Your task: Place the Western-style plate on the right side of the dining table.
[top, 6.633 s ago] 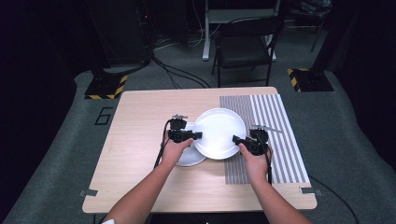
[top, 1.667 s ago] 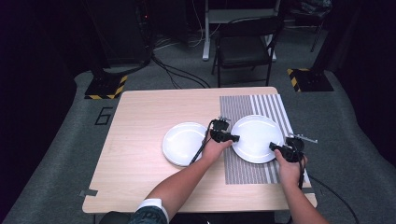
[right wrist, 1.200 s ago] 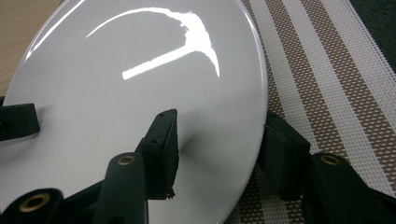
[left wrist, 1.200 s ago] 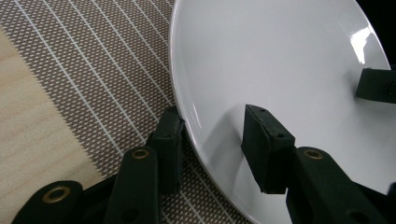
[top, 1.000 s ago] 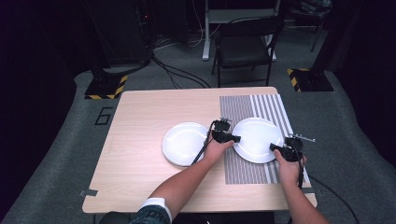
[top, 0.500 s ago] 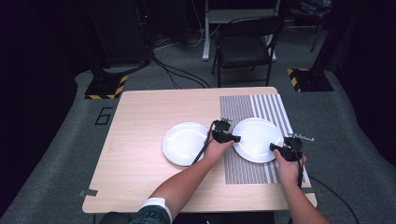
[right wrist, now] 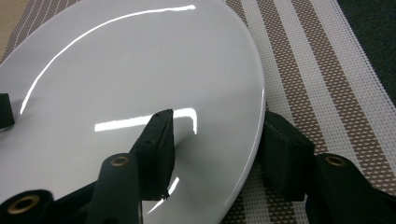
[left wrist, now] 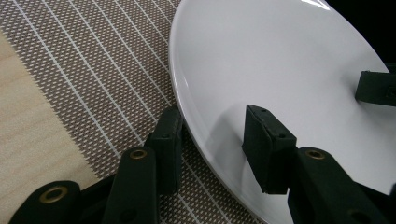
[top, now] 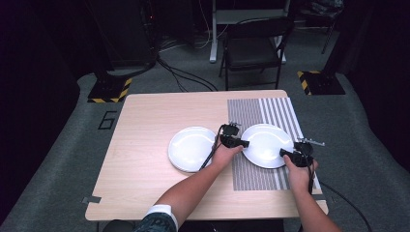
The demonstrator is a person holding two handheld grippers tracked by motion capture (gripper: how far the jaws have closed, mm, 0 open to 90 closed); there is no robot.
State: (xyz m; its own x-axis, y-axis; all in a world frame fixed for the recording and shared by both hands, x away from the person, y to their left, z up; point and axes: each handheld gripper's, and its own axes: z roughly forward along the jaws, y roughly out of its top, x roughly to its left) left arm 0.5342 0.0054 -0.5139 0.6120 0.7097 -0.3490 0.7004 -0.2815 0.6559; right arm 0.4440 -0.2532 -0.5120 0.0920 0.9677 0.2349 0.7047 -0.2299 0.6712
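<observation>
While a striped placemat [top: 270, 145] lies beneath it, the large white plate [top: 267, 145] sits between parted jaws, its rim straddled but unclamped by the left gripper [left wrist: 212, 140] and right gripper [right wrist: 217, 151]; release looks underway, withdrawal likely next.

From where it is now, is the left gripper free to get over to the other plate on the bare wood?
Probably yes: the left gripper straddles the mat plate's rim with jaws apart, and the second plate lies close beside that hand, with nothing between them.

plate [right wrist: 140, 70]: glossy white, smooth
mat [left wrist: 88, 60]: woven, striped, rough
table [top: 145, 121]: pale wood, matt
jaws: matt black
</observation>
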